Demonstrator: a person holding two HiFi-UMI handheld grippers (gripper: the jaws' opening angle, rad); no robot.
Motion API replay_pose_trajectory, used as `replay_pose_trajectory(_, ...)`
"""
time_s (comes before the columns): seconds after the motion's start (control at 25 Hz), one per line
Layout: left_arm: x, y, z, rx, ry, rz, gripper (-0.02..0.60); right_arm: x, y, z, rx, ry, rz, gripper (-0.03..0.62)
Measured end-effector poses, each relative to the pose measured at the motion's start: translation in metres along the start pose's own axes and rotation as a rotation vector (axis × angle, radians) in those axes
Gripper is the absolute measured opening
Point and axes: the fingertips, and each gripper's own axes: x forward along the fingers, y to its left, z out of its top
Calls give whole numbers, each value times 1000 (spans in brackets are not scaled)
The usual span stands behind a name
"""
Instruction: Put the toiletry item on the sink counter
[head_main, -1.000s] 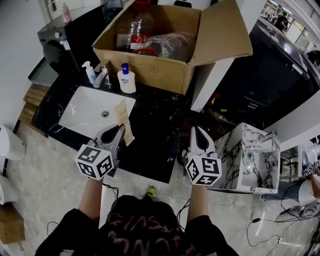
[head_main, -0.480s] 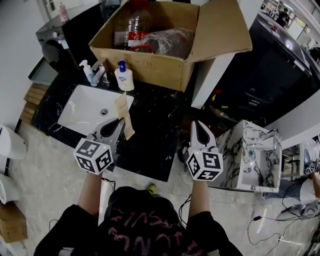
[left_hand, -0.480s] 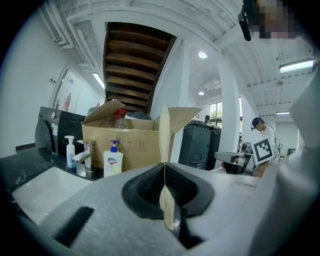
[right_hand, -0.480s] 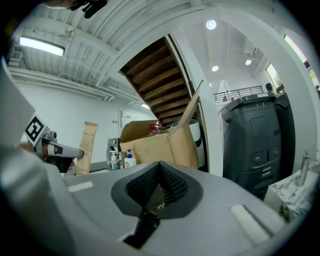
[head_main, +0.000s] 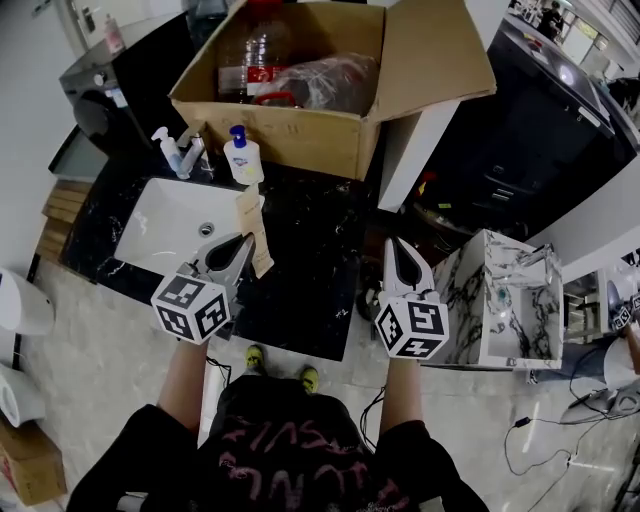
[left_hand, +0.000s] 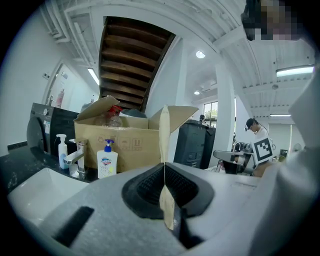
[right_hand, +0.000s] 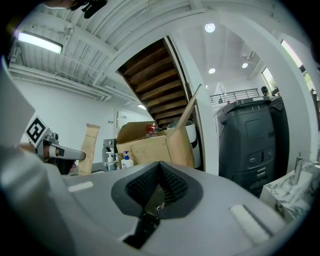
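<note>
My left gripper (head_main: 240, 250): squeezed shut on a flat tan packet (head_main: 253, 232). In my left gripper view the packet (left_hand: 164, 145) stands up tall, thin edge toward me, pinched right where the jaws meet.
My right gripper (head_main: 396, 250): shut tight with nothing in it. It hangs near the right edge of the counter.
Where the packet is: up in the air, over the black counter (head_main: 315, 250), just beside the white sink (head_main: 165, 225). It is not down yet.
Step I think I am on: bringing the packet to a spot where I can put it down.
Good spot: the bare black part to the right of the sink, in front of the soap bottle (head_main: 241, 158) and the big box (head_main: 300, 140).
How to do it well: go down slowly, tip the packet until it lies flat, and only then open the jaws.
Watch out: the packet looks thin and light. It could stick to a jaw or slide into the sink, so I should keep it away from the rim.
Right gripper's job: nothing for now, just keep clear.
</note>
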Motion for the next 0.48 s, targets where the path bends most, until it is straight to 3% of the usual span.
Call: replay_pose_trajectory(0.48, 7, 18, -2, -10, 38, -87, 5, 5, 12, -1, 1, 2, -75, 9)
